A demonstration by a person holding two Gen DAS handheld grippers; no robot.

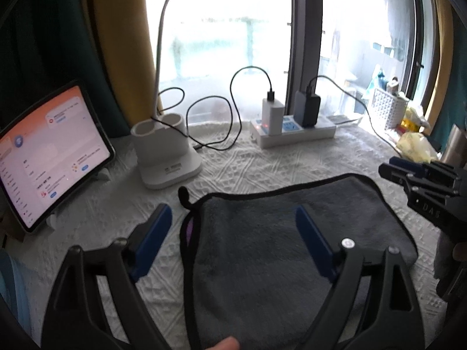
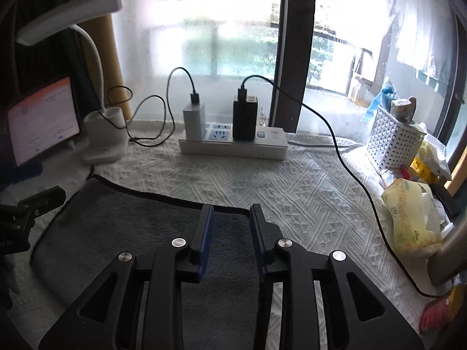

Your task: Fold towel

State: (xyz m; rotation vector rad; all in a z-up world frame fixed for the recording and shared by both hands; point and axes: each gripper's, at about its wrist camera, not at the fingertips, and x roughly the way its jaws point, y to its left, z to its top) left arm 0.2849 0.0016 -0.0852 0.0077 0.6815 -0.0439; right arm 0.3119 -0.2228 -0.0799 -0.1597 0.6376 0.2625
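A grey towel (image 1: 262, 245) with black trim lies folded on the white textured cloth, a purple layer showing at its left edge. My left gripper (image 1: 233, 215) is open wide above the towel's left part, empty. My right gripper (image 2: 230, 213) hovers over the towel's (image 2: 131, 227) far right corner with its jaws partly open, nothing between them. The right gripper also shows in the left wrist view (image 1: 420, 180) at the towel's right side.
A tablet (image 1: 49, 154) stands at the left. A white desk lamp base (image 1: 166, 157) and a power strip (image 1: 292, 131) with chargers and cables sit behind the towel. A white basket (image 2: 394, 143) and tissue packets (image 2: 411, 215) are at the right.
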